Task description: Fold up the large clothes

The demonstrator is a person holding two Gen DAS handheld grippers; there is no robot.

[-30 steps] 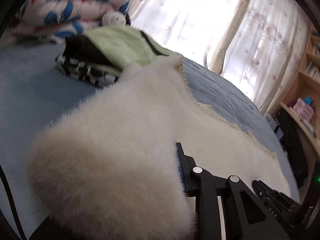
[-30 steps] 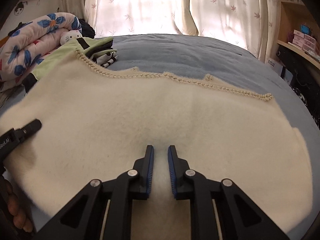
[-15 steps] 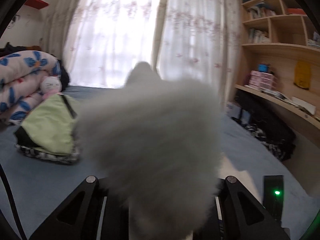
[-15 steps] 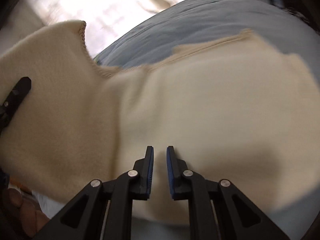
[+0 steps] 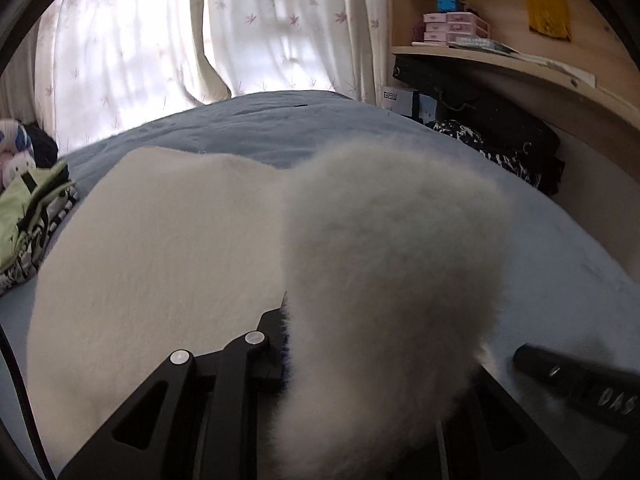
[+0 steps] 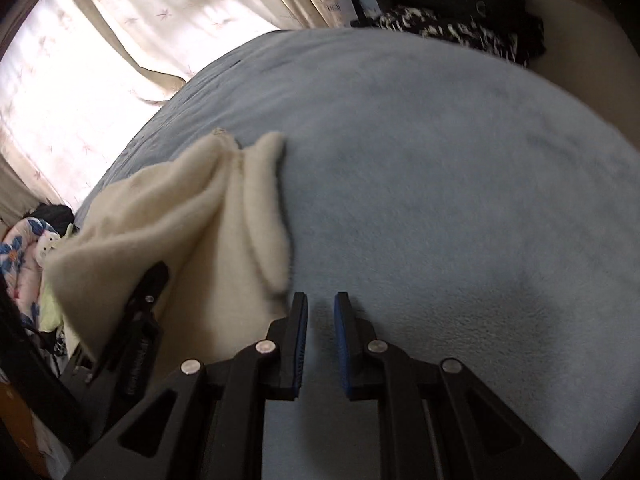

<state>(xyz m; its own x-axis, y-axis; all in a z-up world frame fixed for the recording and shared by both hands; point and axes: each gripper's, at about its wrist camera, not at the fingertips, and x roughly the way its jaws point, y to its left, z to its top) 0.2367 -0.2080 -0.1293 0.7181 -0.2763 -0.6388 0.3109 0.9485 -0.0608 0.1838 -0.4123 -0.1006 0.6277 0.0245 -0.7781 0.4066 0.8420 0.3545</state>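
— While my left gripper (image 5: 304, 344) has the cream fleece garment (image 5: 168, 248) bunched up in front of its camera, how should I carry this fold across?

— What do your jaws hold, exactly?

— On the left, only one finger (image 5: 276, 320) shows; the other is buried behind a thick lobe of fleece that rises right over it. I judge the jaws closed on that lobe, since the cloth stands up from between them. To the left of it, the rest of the garment lies spread flat on the blue bed cover (image 5: 560, 280), reaching toward the green and black-and-white folded pile (image 5: 32, 216) at the far left edge.

— And the right?

— My right gripper (image 6: 320, 320) holds nothing. Its blue-padded jaws stand a narrow gap apart, hovering over bare bed cover, just to the right of the garment's doubled edge. From that camera the fleece hangs draped from the left gripper, with a trimmed corner pointing away toward the curtains (image 6: 80, 60).

— Then keep the left grip firm and low, so the lifted layer lays down without dragging the flat layer beneath. I'd judge the fleece thick and clingy; it will bunch if hurried.

— And the right?

— Bring it to the loose edge beside it, to pin or smooth the crease once the lifted part settles. Match the edges before letting go.
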